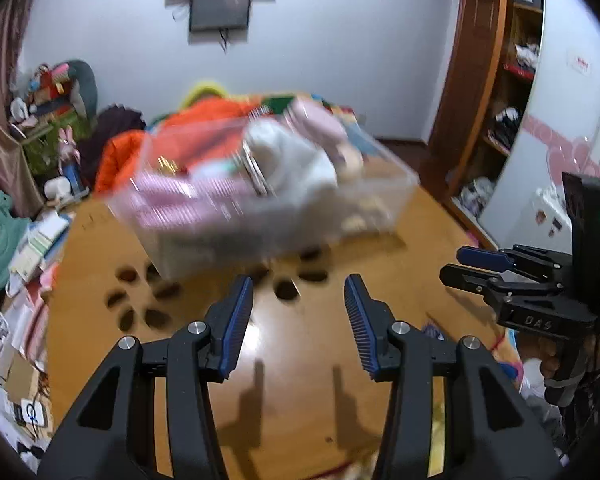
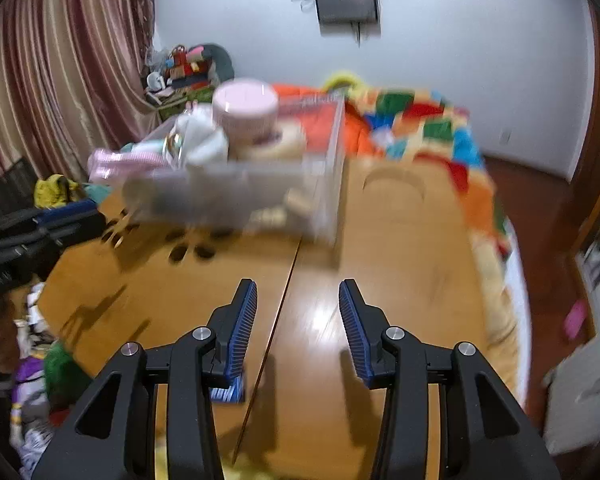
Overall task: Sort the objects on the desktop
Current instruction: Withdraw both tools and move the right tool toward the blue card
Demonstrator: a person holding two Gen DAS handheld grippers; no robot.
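Left wrist view shows one clear plastic box (image 1: 267,200) on the wooden table (image 1: 308,360), at the far side from the left gripper (image 1: 298,294), whose two blue-padded fingers are spread apart with nothing between them. The box is full: one pink round container (image 2: 245,110), one white soft item (image 1: 295,160) and one pink striped pack (image 1: 187,196) can be counted; the rest is too blurred to count. In this view the long axis of the box runs from left to right and tilts a little, with the right end farther away. Several dark oval spots (image 1: 155,300) lie on the table just before the box. The right gripper (image 2: 297,298) is also open and empty above the bare table, well apart from the box. A colourful patchwork blanket (image 2: 420,128) lies behind the table.
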